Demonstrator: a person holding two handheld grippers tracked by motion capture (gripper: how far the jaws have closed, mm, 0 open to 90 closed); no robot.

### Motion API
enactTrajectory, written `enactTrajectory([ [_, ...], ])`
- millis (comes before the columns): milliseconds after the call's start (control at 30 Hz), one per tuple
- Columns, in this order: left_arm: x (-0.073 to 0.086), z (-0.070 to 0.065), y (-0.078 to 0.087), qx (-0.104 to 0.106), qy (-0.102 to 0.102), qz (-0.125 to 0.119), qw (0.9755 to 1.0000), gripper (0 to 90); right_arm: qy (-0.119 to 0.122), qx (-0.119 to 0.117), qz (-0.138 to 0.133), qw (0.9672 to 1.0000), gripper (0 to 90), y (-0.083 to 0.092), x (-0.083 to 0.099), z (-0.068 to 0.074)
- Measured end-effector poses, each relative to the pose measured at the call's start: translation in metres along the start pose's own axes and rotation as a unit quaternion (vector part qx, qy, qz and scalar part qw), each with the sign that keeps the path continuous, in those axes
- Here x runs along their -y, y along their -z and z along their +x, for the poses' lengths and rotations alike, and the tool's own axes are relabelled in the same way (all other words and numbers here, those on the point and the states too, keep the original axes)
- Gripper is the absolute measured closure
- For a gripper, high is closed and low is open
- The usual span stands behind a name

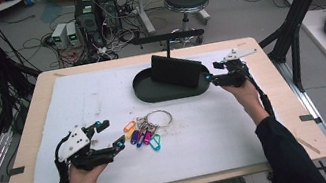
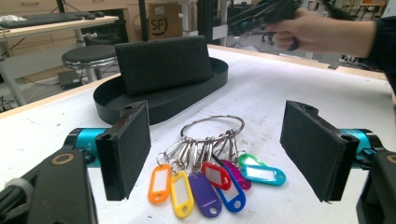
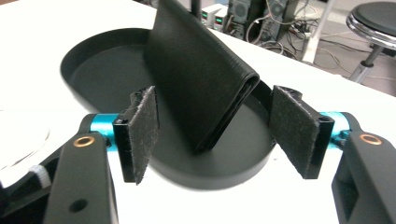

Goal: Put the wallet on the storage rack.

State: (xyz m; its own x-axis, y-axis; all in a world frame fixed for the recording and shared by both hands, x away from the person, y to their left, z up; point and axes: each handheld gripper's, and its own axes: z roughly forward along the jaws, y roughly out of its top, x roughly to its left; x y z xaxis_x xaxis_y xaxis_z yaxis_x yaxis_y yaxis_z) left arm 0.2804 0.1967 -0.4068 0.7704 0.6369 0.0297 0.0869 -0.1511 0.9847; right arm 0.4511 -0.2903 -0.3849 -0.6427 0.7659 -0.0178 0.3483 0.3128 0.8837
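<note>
A steel key ring (image 1: 159, 117) (image 2: 213, 125) with several coloured plastic tags (image 1: 141, 137) (image 2: 212, 180) lies on the white mat, near the middle. My left gripper (image 1: 112, 134) (image 2: 215, 154) is open just left of it, and its pads (image 2: 130, 144) stand on either side of the tags without touching. A black oval tray (image 1: 145, 90) (image 2: 164, 100) (image 3: 112, 79) sits behind, with a black folded wallet (image 1: 175, 70) (image 2: 163, 61) (image 3: 196, 74) leaning inside it. My right gripper (image 1: 209, 74) (image 3: 215, 126) is open at the tray's right end, its jaws level with the wallet's edge.
The white mat (image 1: 100, 92) covers a wooden table (image 1: 32, 109). Behind the table stand a black stool (image 1: 186, 0), computer boxes and cables (image 1: 97, 17) on the floor. Black frame posts (image 1: 302, 1) rise at the right.
</note>
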Motion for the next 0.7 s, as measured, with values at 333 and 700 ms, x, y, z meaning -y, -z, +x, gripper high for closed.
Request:
enactTrajectory([
  [333, 0.001, 0.002, -0.009, 0.001, 0.003, 0.006, 1.0, 24.4, 0.0, -0.023, -0.043, 0.9988, 30.7, 0.064, 0.02, 0.016],
  [700, 0.009, -0.002, -0.02, 0.002, 0.0, 0.028, 0.9996, 24.4, -0.025, -0.018, -0.057, 0.9979, 26.0, 0.101, 0.047, 0.029],
])
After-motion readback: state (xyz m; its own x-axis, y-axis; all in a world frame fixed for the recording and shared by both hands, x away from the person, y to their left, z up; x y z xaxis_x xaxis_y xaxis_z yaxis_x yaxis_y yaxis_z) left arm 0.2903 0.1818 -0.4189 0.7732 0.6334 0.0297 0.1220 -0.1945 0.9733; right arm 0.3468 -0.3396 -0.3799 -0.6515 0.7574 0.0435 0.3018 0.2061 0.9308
